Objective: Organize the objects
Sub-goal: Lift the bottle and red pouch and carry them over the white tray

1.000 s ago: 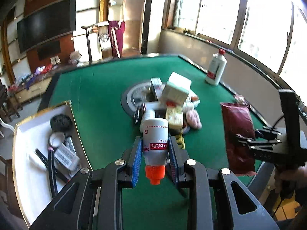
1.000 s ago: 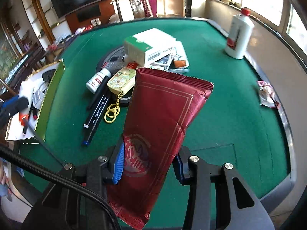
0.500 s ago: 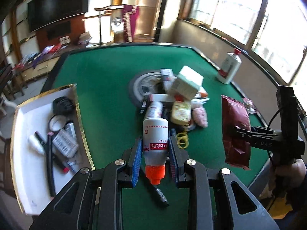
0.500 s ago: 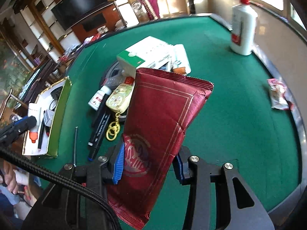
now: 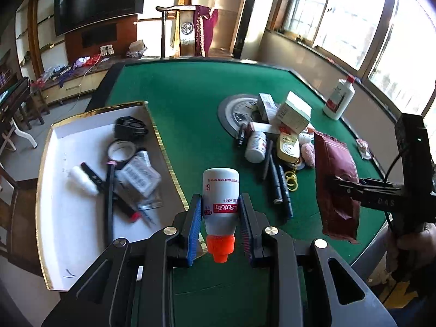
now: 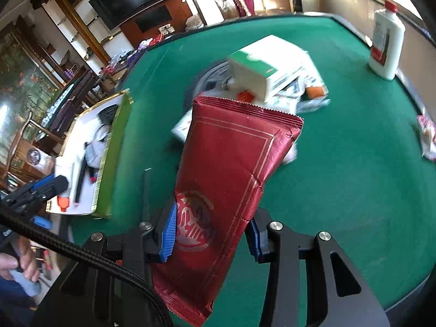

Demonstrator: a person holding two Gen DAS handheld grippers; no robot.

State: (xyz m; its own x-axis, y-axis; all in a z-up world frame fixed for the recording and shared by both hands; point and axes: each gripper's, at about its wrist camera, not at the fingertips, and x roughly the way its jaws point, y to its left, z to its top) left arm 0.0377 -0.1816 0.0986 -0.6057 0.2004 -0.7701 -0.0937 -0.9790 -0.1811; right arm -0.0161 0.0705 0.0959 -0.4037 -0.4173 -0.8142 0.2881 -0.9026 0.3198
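Observation:
My left gripper is shut on a small white bottle with an orange cap, held above the green table's near edge beside a white gold-rimmed box. My right gripper is shut on a dark red foil pouch, held above the table; the pouch also shows in the left wrist view. The box shows at the left of the right wrist view. A pile of objects lies mid-table: boxes, a white jar, markers, a keyring.
The box holds tape, pens, a black item and a packet. A tall white red-capped bottle stands at the table's far right. A small wrapper lies near the right edge. Chairs and cabinets stand beyond the table.
Both grippers have swung left towards the white box, each still holding its object. The box now fills more of the left wrist view.

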